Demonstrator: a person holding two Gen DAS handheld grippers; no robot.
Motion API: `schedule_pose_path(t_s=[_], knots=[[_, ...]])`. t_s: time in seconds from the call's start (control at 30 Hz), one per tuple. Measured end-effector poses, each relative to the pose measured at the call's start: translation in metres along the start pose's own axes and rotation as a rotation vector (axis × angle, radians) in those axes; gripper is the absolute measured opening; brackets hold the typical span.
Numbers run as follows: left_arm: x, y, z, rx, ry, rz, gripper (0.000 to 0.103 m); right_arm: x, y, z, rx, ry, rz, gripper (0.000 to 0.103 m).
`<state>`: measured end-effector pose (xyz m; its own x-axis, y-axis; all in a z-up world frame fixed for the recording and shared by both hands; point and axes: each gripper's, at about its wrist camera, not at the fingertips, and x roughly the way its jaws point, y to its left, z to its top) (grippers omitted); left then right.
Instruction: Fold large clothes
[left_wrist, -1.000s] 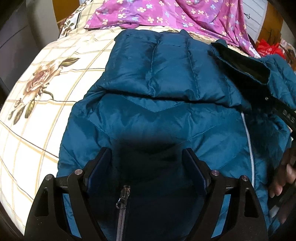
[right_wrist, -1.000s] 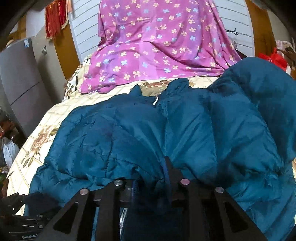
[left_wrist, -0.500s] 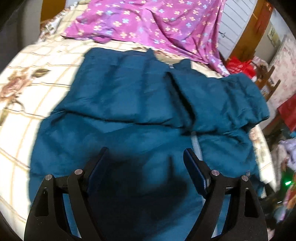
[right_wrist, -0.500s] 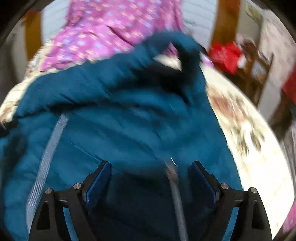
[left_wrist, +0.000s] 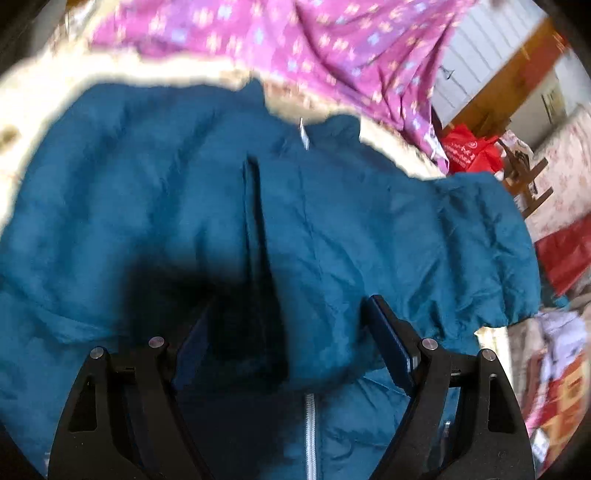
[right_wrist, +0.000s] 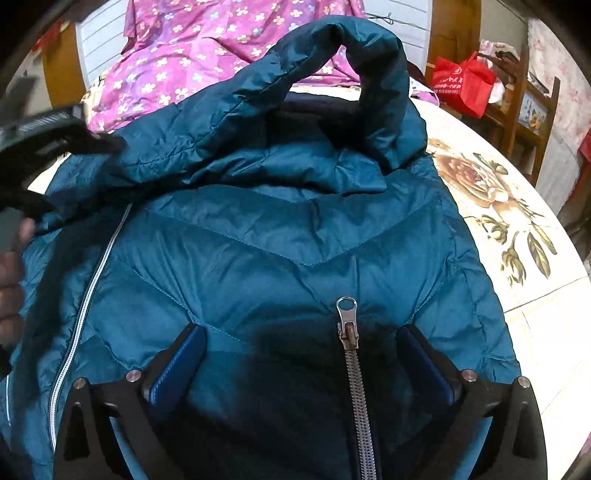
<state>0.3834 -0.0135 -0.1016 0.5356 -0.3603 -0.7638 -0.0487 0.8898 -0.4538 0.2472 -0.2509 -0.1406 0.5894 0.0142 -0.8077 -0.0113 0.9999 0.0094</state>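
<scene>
You have one teal puffer jacket (right_wrist: 288, 236) spread on the floral bedsheet (right_wrist: 517, 258), lying beneath and ahead of both tools. Your right gripper (right_wrist: 301, 354) has its jaws spread, grasping nothing, one metal zipper pull (right_wrist: 347, 317) between them. Your left gripper (left_wrist: 291, 339) is likewise released over the jacket (left_wrist: 369, 229). One purple flowered cloth (right_wrist: 207, 48) and one red bag (right_wrist: 461, 81) lie beyond.

Bed (right_wrist: 532, 295), cream floral checked sheet; teal jacket (right_wrist: 295, 229) and purple floral cloth (right_wrist: 207, 55) on it.
</scene>
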Motion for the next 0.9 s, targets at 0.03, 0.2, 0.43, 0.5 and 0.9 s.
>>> schedule_pose_path(t_s=[0.03, 0.2, 0.43, 0.5, 0.9], knots=[[0.000, 0.002, 0.000, -0.012, -0.007, -0.012, 0.081, 0.000, 0.000, 0.000, 0.000, 0.000, 0.000, 0.103], [-0.019, -0.008, -0.003, -0.014, -0.051, -0.107, 0.016, -0.001, 0.002, -0.001, -0.001, 0.002, -0.001, 0.103], [-0.089, -0.020, 0.002, 0.129, -0.241, 0.001, 0.013, 0.001, 0.000, 0.000, 0.001, -0.001, 0.003, 0.103], [-0.110, -0.010, 0.010, 0.133, -0.288, 0.028, 0.013, 0.000, 0.001, 0.000, 0.003, -0.002, 0.006, 0.103], [-0.109, 0.063, 0.030, 0.119, -0.173, 0.125, 0.015, 0.001, 0.001, -0.001, 0.011, 0.009, 0.015, 0.103]])
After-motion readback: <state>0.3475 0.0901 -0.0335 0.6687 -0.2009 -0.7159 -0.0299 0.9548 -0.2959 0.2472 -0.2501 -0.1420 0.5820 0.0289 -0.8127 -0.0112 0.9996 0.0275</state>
